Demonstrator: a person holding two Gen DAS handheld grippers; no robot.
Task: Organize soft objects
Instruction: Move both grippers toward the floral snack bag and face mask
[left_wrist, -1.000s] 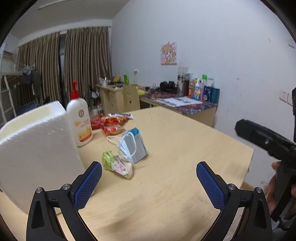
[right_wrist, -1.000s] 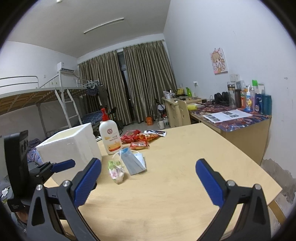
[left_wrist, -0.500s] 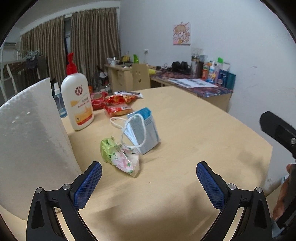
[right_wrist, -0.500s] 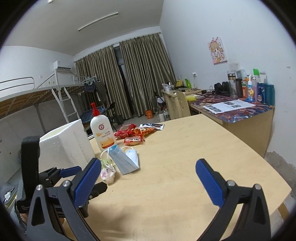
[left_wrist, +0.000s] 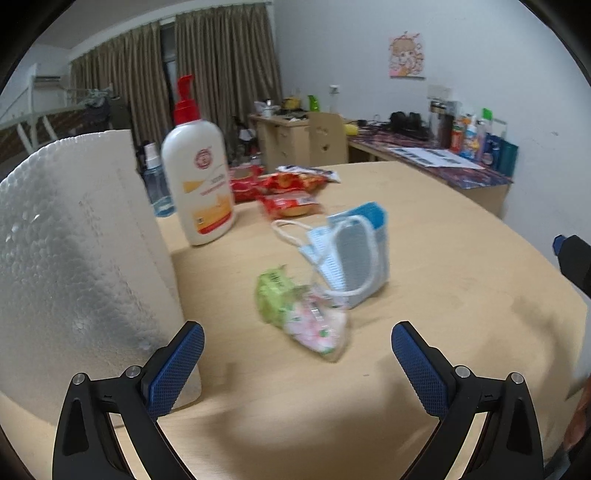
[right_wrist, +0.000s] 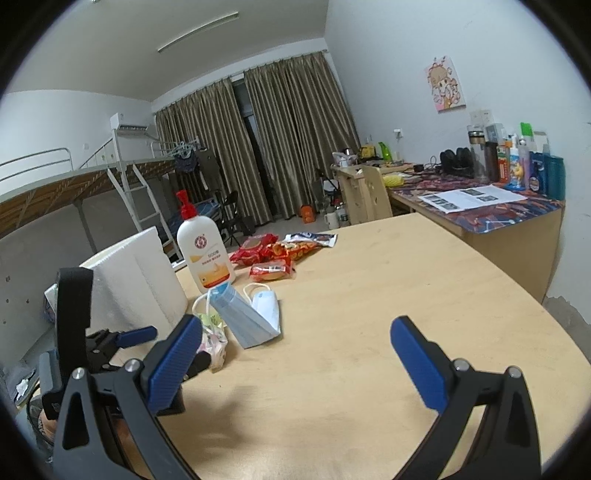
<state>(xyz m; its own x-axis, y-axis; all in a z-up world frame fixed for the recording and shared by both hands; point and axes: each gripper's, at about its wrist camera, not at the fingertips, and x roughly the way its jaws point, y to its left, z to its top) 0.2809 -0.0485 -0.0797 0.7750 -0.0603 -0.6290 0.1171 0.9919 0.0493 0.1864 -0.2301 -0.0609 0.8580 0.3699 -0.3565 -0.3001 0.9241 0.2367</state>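
A room with brown curtains (right_wrist: 280, 147) across the far window, a raised bed frame (right_wrist: 74, 184) with a ladder at left, and a cluttered side desk (right_wrist: 480, 206) along the right wall. In the foreground, a pale wooden table (right_wrist: 388, 314) carries all items. Largest on it is a white foam box (left_wrist: 74, 258), standing at the left edge. Just beside the box stands a white lotion bottle (left_wrist: 197, 177) with a red pump; a small blue spray bottle (left_wrist: 157, 184) is behind, between bottle and box. Beyond the lotion bottle lie several red snack packets (left_wrist: 288, 192), grouped together. Nearer the cameras, a stack of blue face masks (left_wrist: 351, 254) rests propped up, ear loops trailing. Touching its near side lies a small clear packet (left_wrist: 306, 314) with green and pink contents, blurred in the left wrist view. The left gripper (left_wrist: 297, 354) hovers just short of this packet, jaws spread wide and empty, its left pad near the foam box. The right gripper (right_wrist: 295, 350) hangs above bare table to the right, jaws likewise wide and empty.
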